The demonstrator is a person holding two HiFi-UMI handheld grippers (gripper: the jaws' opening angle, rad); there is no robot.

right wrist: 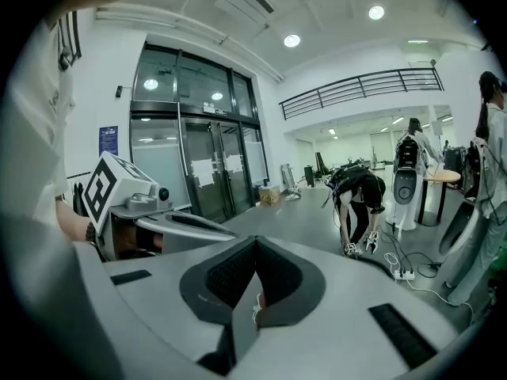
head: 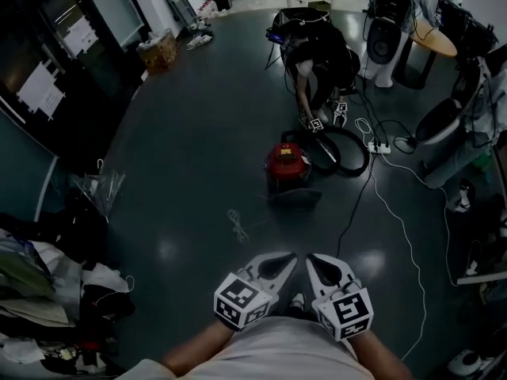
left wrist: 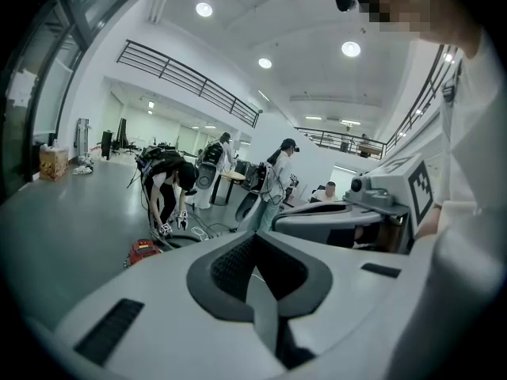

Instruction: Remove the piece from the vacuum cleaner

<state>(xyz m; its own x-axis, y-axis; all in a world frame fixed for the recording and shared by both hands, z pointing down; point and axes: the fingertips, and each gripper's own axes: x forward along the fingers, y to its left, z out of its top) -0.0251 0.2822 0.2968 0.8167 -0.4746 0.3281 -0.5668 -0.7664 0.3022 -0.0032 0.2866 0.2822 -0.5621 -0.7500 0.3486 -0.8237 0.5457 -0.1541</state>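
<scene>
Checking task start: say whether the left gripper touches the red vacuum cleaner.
Apart. Head view shows a stretch of floor between the left gripper and the red vacuum cleaner.

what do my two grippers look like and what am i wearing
Both the left gripper and right gripper have pale grey, tapering shells with dark textured pads lining a teardrop-shaped opening between the jaws. Each carries a white cube with black square markers at its rear. The person wears a light top.
</scene>
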